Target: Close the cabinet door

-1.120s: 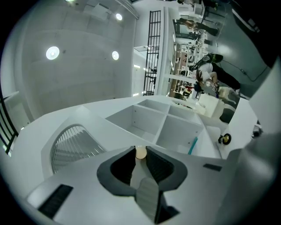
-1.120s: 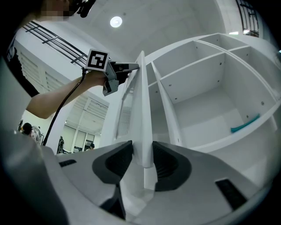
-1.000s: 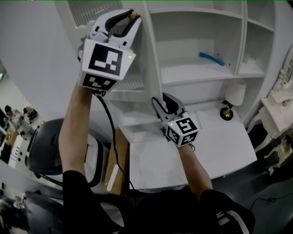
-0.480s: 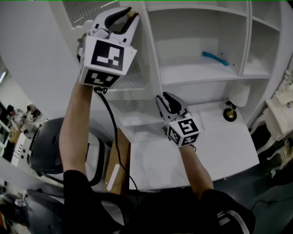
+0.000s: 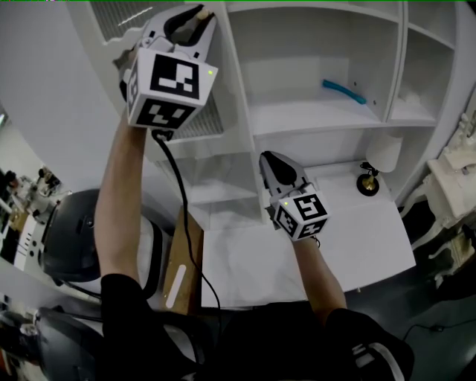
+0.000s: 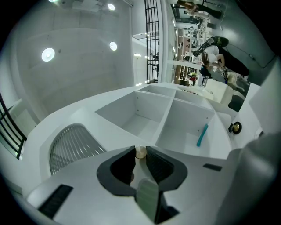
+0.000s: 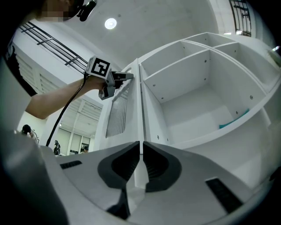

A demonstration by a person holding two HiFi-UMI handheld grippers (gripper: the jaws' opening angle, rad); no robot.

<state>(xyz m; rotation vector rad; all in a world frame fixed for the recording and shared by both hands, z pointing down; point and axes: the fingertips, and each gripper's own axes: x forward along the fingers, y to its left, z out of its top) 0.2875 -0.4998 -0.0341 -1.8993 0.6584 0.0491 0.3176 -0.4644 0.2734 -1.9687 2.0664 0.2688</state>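
The white cabinet [image 5: 320, 119] has open shelves and a louvred door [image 5: 202, 119] swung out at its left. My left gripper [image 5: 195, 16] is high at the door's top and is shut on the small brass knob [image 6: 140, 152], which sits between its fingertips. Lower down, my right gripper [image 5: 274, 160] is at the white upright edge [image 7: 140, 110] beside the open shelves. Its jaws have just been closing, and a thin white strip of that edge lies pinched between them. From the right gripper view [image 7: 140, 151] I see the left gripper [image 7: 115, 81] on the door.
A teal strip [image 5: 343, 92] lies on the middle shelf. A small lamp with a brass base [image 5: 370, 182] stands on the white desktop [image 5: 357, 245] below the shelves. A black chair [image 5: 67, 245] is at the lower left, and a cable hangs from the left gripper.
The right gripper's jaws, open a second ago, have come together at the white edge. The left gripper with the knob has shifted a little up and left in the head view.
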